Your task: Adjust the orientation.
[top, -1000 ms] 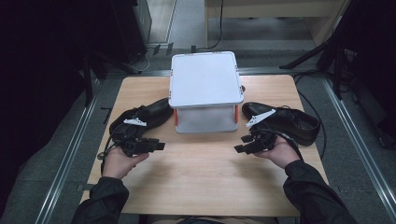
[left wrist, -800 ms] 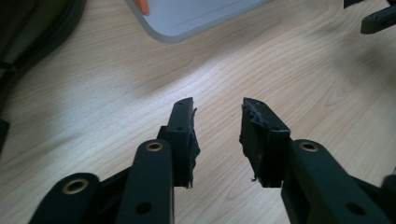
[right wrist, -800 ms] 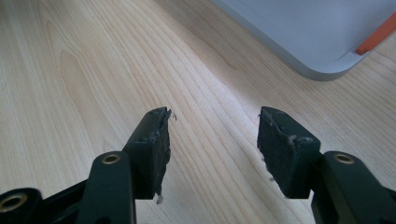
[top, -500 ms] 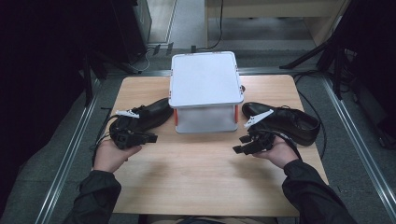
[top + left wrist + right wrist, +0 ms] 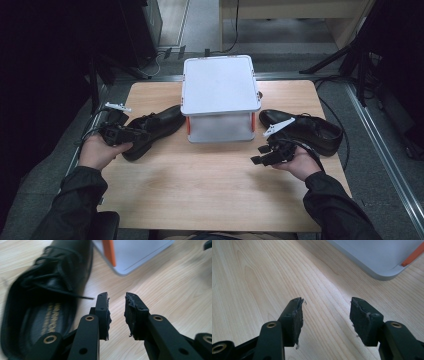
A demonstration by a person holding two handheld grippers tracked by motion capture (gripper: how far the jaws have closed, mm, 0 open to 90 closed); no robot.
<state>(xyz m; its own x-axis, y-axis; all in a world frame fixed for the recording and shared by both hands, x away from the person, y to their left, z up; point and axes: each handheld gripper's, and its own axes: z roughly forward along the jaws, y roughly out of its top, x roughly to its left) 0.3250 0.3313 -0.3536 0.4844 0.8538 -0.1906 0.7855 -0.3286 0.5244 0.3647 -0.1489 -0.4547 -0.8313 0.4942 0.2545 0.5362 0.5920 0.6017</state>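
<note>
- Hovering just beside the heel of the left shoe (image 5: 150, 130), the left gripper (image 5: 131, 134) is holding its jaws a narrow gap apart with nothing between them, probably lining up for a grasp on the rim.
- Lying on the table (image 5: 210, 185) to the left of the lidded box (image 5: 220, 97), that shoe is pointing its toe toward the box, apparently staged for packing.
- Waiting near the toe of the right shoe (image 5: 305, 131), the right gripper (image 5: 261, 154) is keeping its jaws spread wide and empty above bare wood.
- Looking along its jaws, the left gripper view is revealing the shoe's insole (image 5: 50, 320), loose laces (image 5: 57, 272) and an orange latch (image 5: 109, 251) on the box.
- Taking in the whole layout, the high view is showing both shoes flanking the box.
</note>
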